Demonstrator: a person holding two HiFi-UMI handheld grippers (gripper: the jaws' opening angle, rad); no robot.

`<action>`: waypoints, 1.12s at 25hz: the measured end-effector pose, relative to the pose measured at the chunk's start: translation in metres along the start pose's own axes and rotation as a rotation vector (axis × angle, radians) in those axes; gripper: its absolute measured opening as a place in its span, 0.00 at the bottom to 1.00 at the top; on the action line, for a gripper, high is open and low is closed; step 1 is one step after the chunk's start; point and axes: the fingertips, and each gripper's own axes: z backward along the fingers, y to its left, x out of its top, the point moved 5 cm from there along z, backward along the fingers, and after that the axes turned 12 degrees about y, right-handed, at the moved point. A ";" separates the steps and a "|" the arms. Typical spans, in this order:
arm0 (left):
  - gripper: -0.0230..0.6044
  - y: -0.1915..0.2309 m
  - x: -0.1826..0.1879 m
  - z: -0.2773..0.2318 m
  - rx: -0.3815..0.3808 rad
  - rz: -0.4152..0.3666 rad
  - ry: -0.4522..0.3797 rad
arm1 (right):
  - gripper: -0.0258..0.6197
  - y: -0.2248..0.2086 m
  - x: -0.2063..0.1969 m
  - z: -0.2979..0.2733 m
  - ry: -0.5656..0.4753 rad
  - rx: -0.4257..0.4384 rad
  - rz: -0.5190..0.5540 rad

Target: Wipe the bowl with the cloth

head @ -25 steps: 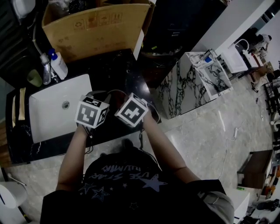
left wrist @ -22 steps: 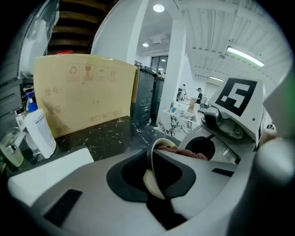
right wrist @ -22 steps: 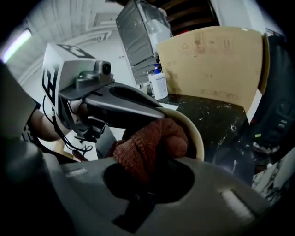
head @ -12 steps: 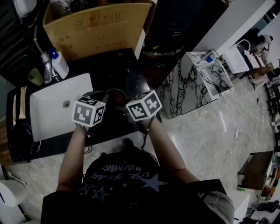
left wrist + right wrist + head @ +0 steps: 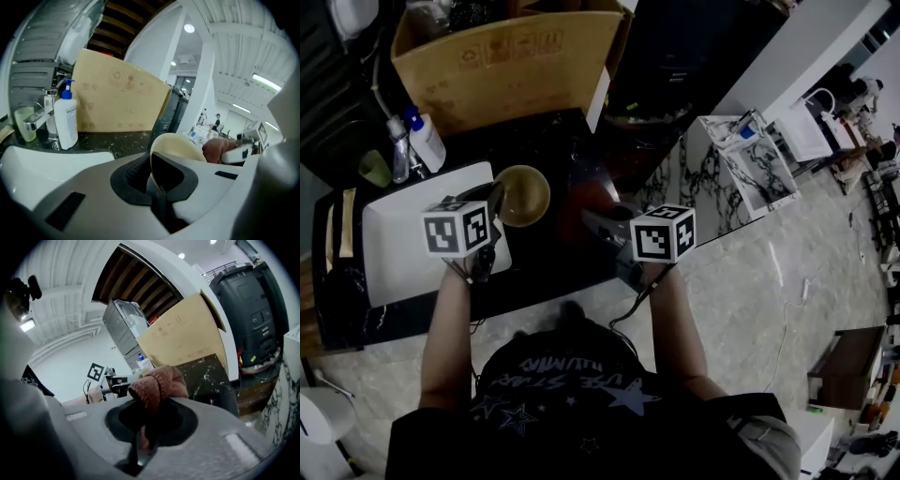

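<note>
A cream bowl (image 5: pixel 523 194) hangs over the dark counter beside the sink, tipped on its side. My left gripper (image 5: pixel 499 201) is shut on its rim, and its jaws have just been closing there. In the left gripper view the bowl (image 5: pixel 177 146) stands on edge between the jaws of the left gripper (image 5: pixel 157 182). A reddish-brown cloth (image 5: pixel 592 201) is bunched in my right gripper (image 5: pixel 594 219), a short way right of the bowl and apart from it. The right gripper view shows the cloth (image 5: pixel 157 383) pinched in the right gripper (image 5: pixel 147 428), its folded top sticking up.
A white sink (image 5: pixel 398 246) lies under the left hand, with a pump bottle (image 5: pixel 426 139), a tap and a green cup (image 5: pixel 374 167) behind it. A big cardboard box (image 5: pixel 511 58) stands at the back of the black counter (image 5: pixel 551 148). A white marbled block (image 5: pixel 698 183) is to the right.
The two grippers, close together before, have drawn apart: the left one went left, the right one right and rolled. The bowl and the cloth now show, separated.
</note>
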 end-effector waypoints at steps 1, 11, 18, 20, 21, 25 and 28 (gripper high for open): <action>0.06 0.001 0.006 0.006 -0.005 0.021 -0.037 | 0.11 -0.002 -0.005 -0.004 -0.002 -0.002 -0.024; 0.06 -0.048 0.025 0.016 -0.227 0.177 -0.206 | 0.11 0.043 -0.015 -0.089 -0.123 0.367 -0.271; 0.06 -0.031 0.013 0.007 -0.082 0.086 -0.178 | 0.11 0.051 -0.020 -0.082 -0.123 0.477 -0.345; 0.06 -0.024 0.010 0.007 -0.054 0.074 -0.169 | 0.11 0.050 -0.023 -0.075 -0.128 0.454 -0.338; 0.06 -0.020 0.009 0.007 -0.043 0.070 -0.164 | 0.11 0.047 -0.024 -0.070 -0.132 0.430 -0.329; 0.06 -0.010 0.000 0.009 -0.034 0.047 -0.127 | 0.11 0.023 -0.026 -0.049 -0.185 0.329 -0.278; 0.06 -0.014 -0.007 0.012 -0.100 0.008 -0.085 | 0.11 0.012 -0.016 -0.031 -0.224 0.278 -0.229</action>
